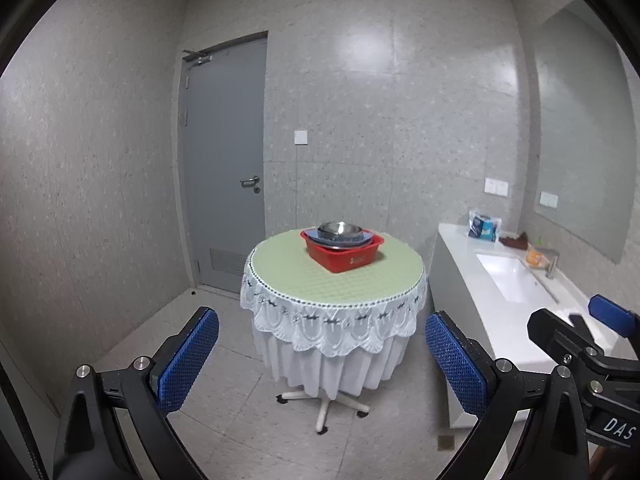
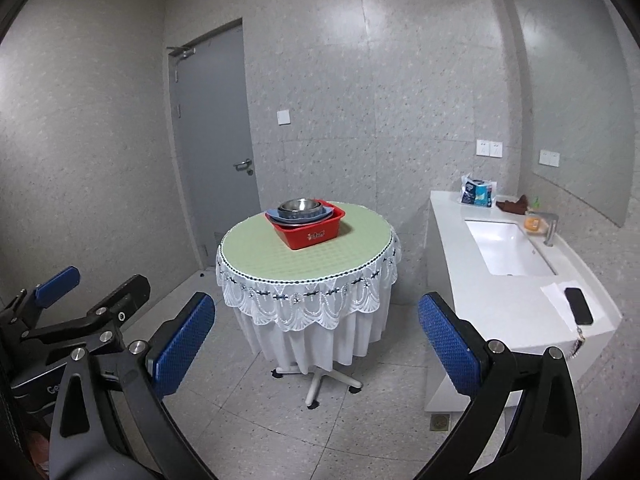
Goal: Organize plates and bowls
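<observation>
Tabletop (image 1: 336, 280), round and draped in a pale green cloth with a white lace skirt, stands in the middle of a tiled room, on a white star base. On its far half sits a red tub (image 1: 343, 254), and inside the tub lies a stack: a steel bowl (image 1: 338, 229) on top, nested in a blue plate (image 1: 320, 237) whose rim pokes out over the tub's left edge. How many pieces lie under the bowl I cannot tell.

Both tools hang in the air well short of the tabletop, side by side, pointing at it. The left tool (image 1: 322, 360) has its blue-padded fingers spread wide, nothing between them. The right tool (image 2: 316, 346) is spread just as wide and holds nothing either. In the left wrist view the right tool shows at the lower right edge; in the right wrist view the left tool shows at the lower left.

Behind the tabletop is a grey door (image 1: 224, 168), shut. Along the right wall runs a white counter (image 2: 504, 308) with a sink (image 2: 508, 248) set in it, a tap (image 2: 551, 229) beside the sink and a mirror (image 2: 576, 92) above. A blue packet (image 2: 477, 193), a brown cloth (image 2: 514, 205) and something orange (image 2: 532, 223) lie at the counter's far end. A black phone (image 2: 579, 305) rests on a white sheet near its front corner.
</observation>
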Action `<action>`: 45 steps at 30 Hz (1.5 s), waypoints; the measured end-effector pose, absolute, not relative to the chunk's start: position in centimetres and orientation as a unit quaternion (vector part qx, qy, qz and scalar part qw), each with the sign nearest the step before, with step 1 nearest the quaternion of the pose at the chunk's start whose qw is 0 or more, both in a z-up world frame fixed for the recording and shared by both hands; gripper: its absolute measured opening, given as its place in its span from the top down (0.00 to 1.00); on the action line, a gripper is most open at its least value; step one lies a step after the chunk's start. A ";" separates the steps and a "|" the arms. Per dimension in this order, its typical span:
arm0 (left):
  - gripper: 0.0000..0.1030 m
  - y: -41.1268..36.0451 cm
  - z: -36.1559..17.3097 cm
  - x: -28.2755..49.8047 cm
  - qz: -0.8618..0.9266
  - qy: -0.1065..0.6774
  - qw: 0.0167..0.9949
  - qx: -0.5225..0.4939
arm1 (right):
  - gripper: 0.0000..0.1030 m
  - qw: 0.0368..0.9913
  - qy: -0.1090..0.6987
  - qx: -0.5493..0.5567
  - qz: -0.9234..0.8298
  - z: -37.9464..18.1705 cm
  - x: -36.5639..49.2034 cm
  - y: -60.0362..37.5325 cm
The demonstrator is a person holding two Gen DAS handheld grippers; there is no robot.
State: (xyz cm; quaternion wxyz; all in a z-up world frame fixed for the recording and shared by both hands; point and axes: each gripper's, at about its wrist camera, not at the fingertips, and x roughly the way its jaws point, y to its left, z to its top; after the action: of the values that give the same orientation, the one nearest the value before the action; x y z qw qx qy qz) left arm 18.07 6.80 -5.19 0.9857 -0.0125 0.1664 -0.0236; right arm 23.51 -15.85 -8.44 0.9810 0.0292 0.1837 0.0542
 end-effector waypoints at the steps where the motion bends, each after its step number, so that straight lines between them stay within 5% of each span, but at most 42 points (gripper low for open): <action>1: 0.01 7.5 -5.3 17.6 -0.025 0.166 0.986 -0.012 | 0.00 0.981 0.184 0.033 0.049 -8.6 22.7 -15.4; 16: 0.01 15.4 -6.9 11.1 -0.048 0.144 0.988 -0.002 | 0.00 0.984 0.171 0.042 0.022 -9.7 15.7 -10.2; 45: 0.01 16.4 -7.7 15.1 -0.058 0.140 0.988 -0.002 | 0.00 0.984 0.173 0.035 0.010 -10.1 15.5 -9.2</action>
State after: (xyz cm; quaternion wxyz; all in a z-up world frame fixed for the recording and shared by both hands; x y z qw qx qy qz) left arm 15.10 16.44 -7.68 0.9884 -0.0023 0.1401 -0.0584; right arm 15.48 -9.18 -10.11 0.9842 0.0353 0.1729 0.0101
